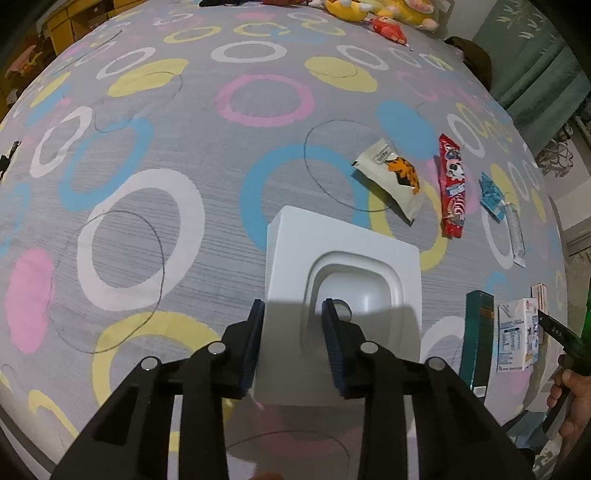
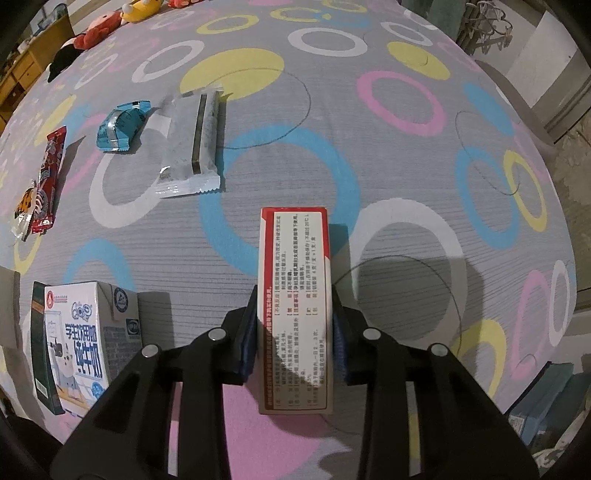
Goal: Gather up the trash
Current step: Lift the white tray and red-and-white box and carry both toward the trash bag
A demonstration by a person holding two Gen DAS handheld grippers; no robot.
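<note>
Gripping, left: left gripper (image 1: 293, 325) with black fingers and blue pads clamped on the near left wall of a white square plastic tray (image 1: 295, 243) with a rounded recess, one pad outside the wall, the other inside the recess.
Gripping, right: right gripper (image 2: 293, 314) clamped on the long sides of a narrow red-and-white printed cardboard box (image 2: 293, 258), box lying along the fingers, pointing away.
Resting surface: grey bedsheet (image 1: 207, 155) printed with pink, blue, yellow and white rings.
Beside the right gripper, near left: white-and-blue milk carton (image 2: 79, 339) upright, touching a dark green upright carton (image 2: 40, 343).
Farther on, right wrist view: silvery-white foil wrapper with a dark stripe (image 2: 194, 147), then a crumpled blue foil wrapper (image 2: 122, 125) just beside it.
Farther left: long red printed wrapper (image 2: 50, 177), touching a white-and-orange crumpled packet (image 2: 24, 210).
Far edge: yellow and red plush toys (image 1: 380, 11), well apart from the trash.
Lower right, left wrist view: part of a person's hand (image 1: 570, 398).
</note>
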